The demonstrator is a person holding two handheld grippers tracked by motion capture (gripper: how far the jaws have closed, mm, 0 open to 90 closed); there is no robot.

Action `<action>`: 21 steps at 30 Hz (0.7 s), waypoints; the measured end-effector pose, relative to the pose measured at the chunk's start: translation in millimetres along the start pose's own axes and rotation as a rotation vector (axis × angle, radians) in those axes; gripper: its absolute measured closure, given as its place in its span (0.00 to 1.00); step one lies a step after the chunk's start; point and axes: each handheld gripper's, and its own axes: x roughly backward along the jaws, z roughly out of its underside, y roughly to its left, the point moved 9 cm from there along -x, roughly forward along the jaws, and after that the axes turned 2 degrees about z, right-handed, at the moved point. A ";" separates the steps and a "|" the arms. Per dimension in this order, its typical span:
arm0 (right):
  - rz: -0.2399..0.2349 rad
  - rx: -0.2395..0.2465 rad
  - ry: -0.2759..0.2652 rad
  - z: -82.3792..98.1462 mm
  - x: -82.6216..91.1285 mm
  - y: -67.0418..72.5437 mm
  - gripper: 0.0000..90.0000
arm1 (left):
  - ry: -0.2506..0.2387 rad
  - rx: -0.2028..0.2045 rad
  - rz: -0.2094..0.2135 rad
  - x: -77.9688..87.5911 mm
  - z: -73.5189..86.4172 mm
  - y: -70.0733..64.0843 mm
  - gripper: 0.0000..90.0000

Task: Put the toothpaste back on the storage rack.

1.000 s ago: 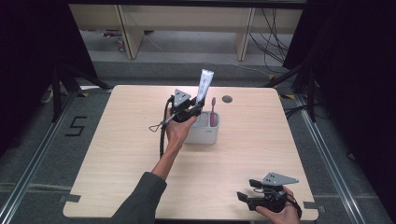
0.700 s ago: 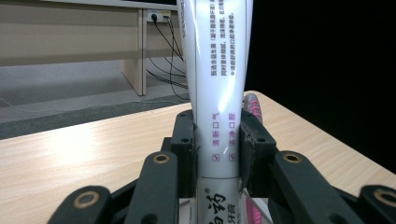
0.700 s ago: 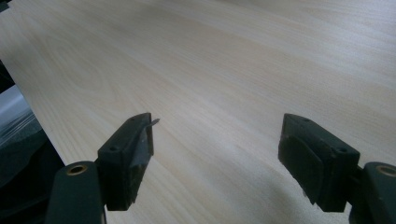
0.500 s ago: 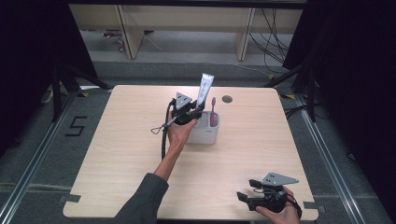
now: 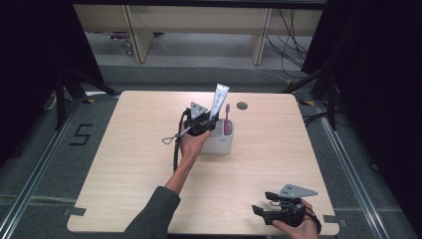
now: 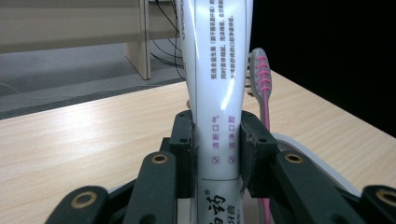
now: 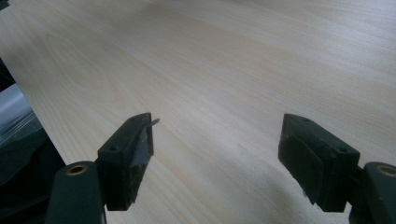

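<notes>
Left gripper clamps the tube, long axis upright between its fingers, over the cup, brush just beyond. Right gripper is open, well apart.

The left hand-held gripper, clamped on the toothpaste tube, has edged slightly toward 6 o'clock over the white holder, the tube now nearer upright.

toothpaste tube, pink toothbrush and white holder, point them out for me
toothpaste tube (image 6: pixel 217 93), left gripper view, printed middle of its body
pink toothbrush (image 5: pixel 227 119), high view, its handle
white holder (image 5: pixel 221 144), high view, its front wall
</notes>
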 end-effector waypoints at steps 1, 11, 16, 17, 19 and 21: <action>0.000 0.001 -0.001 0.0 -0.1 -0.1 0.30 | 0.002 -0.002 -0.003 0.0 0.5 -0.1 0.77; -0.006 -0.017 0.005 0.9 -1.3 2.3 0.30 | 0.023 -0.011 -0.014 3.4 5.4 1.2 0.77; -0.001 0.013 -0.004 0.3 -2.4 0.0 0.30 | 0.035 -0.017 -0.020 6.4 8.1 3.5 0.77; -0.002 0.012 -0.004 0.3 -2.2 0.2 0.30 | 0.036 -0.017 -0.022 6.9 8.2 3.6 0.76; 0.001 0.018 -0.005 0.3 -2.3 -0.1 0.30 | 0.040 -0.022 -0.023 7.7 8.6 4.5 0.76; -0.009 0.021 -0.006 0.2 -2.8 0.5 0.30 | 0.044 -0.036 -0.029 9.0 9.0 5.3 0.76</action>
